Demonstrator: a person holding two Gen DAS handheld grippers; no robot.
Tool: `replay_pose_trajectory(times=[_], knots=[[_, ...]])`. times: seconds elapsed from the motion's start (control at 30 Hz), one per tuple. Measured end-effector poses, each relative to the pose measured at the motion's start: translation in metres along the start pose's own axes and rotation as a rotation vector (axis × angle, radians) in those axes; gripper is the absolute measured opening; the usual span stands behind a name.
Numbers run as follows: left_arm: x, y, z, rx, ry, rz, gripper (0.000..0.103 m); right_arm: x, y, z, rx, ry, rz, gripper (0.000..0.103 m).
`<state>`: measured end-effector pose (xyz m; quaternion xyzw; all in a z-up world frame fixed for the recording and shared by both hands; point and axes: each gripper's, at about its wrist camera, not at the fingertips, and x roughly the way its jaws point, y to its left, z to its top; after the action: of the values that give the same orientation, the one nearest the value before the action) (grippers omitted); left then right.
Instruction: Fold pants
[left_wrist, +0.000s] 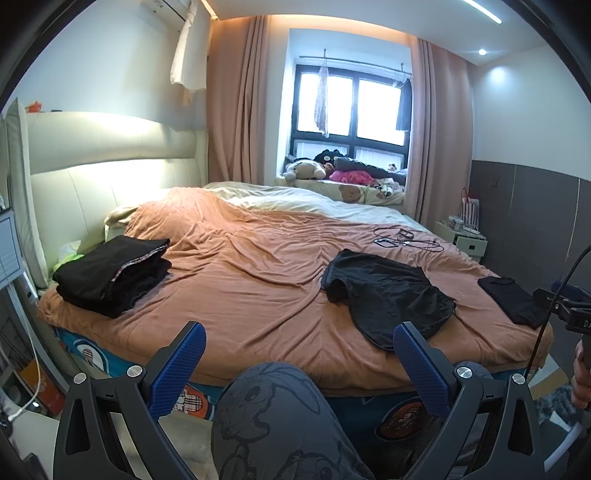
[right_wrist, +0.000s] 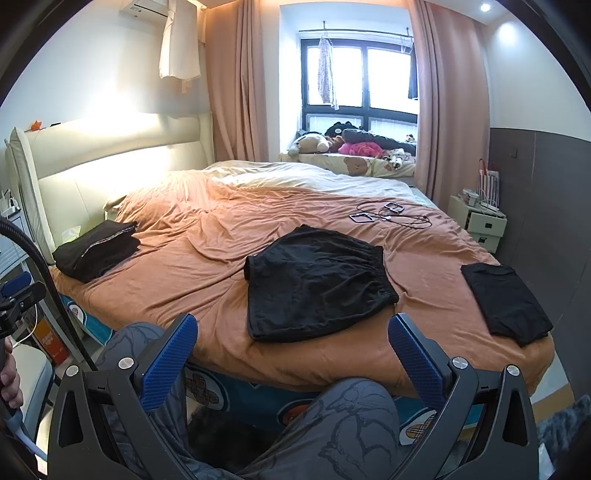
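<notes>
Above the bed's near edge we hold our left gripper and right gripper spread wide and empty, short of the black pants.

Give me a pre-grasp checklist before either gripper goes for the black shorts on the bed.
1. left gripper open, empty: ok.
2. right gripper open, empty: ok.
3. black shorts spread out on the orange blanket, nothing on top: ok.
4. Near hem flat for pinching: not ok in the left wrist view, one corner is rumpled.
5. Folded black stack and folded black shirt apart from the shorts: ok.
6. Cables apart from the shorts: ok.
</notes>
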<state>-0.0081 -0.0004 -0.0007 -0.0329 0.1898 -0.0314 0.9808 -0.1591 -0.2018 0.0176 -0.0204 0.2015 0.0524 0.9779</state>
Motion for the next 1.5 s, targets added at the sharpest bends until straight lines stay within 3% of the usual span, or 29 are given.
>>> replay_pose_trajectory(times=[0.6, 0.97, 1.5], knots=[[-0.003, 0.0, 0.001, 0.0, -0.002, -0.004, 0.102, -0.001, -0.004, -0.002, -0.001, -0.024, 0.017, 0.103], [-0.001, 0.002, 0.0, -0.004, -0.009, -0.001, 0.102, 0.001, -0.002, -0.003, 0.008, -0.041, -0.025, 0.103], [0.054, 0.005, 0.003, -0.039, 0.05, -0.03, 0.102, 0.043, -0.019, 0.004, 0.044, 0.022, -0.024, 0.103]])
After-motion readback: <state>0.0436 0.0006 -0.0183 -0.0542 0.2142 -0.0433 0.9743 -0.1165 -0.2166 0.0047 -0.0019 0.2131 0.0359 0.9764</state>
